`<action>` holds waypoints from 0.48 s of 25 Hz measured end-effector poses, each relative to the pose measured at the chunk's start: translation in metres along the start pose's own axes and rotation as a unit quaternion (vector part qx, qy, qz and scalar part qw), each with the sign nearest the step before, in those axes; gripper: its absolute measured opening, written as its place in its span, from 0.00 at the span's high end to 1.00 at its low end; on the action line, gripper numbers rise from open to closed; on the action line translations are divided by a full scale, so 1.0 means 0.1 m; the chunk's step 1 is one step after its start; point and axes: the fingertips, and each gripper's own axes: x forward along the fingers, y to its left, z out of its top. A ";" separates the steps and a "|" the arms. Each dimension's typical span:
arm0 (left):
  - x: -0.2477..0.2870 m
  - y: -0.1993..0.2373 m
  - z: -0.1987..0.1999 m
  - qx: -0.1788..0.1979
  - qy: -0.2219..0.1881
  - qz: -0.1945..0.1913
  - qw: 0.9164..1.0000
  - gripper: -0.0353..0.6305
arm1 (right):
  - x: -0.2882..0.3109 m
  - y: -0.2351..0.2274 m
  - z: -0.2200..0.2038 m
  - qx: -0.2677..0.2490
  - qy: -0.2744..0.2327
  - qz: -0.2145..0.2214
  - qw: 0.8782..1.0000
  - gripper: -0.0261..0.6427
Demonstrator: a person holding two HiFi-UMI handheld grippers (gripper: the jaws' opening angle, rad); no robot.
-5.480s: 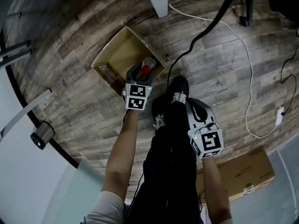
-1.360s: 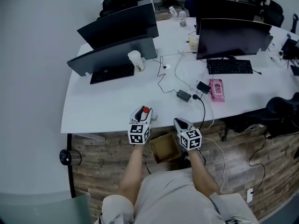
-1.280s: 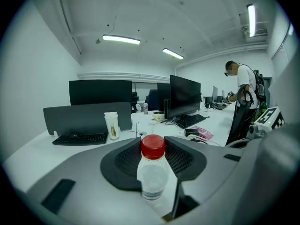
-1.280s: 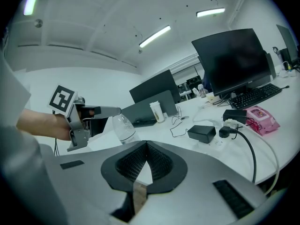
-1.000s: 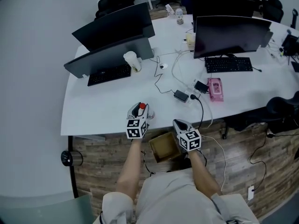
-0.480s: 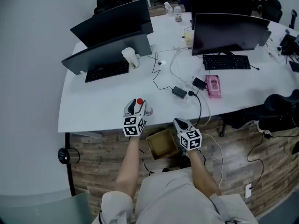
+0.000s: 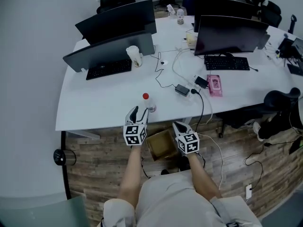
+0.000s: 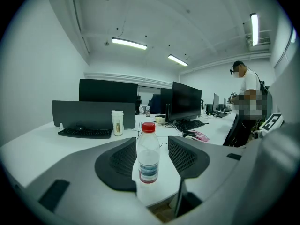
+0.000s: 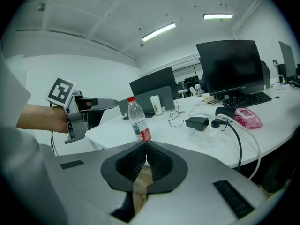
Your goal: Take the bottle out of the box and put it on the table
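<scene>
Standing upright with its red cap up, the bottle (image 7: 147,103) rests near the worktop's (image 7: 99,105) near edge. Left gripper (image 7: 138,113) spread, clear of it; right gripper (image 7: 176,125) pressed together, empty.

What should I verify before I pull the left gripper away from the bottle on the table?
1. Bottle upright on the table: ok.
2. Left gripper jaws apart, not pressing the bottle: ok.
3. Right gripper jaws together, nothing between them: ok.
4. Bottle safely back from the table edge: cannot tell.
5. Box on the floor empty: cannot tell.
</scene>
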 end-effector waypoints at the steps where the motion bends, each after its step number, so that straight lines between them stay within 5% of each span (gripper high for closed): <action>1: -0.07 -0.01 -0.03 -0.004 -0.002 0.000 1.000 0.62 | -0.02 0.04 -0.04 -0.003 0.004 -0.002 1.000 0.90; 12: -1.04 -0.12 -0.55 -0.039 0.007 0.012 0.999 0.62 | -0.22 0.62 -0.35 0.020 0.015 -0.012 1.000 0.90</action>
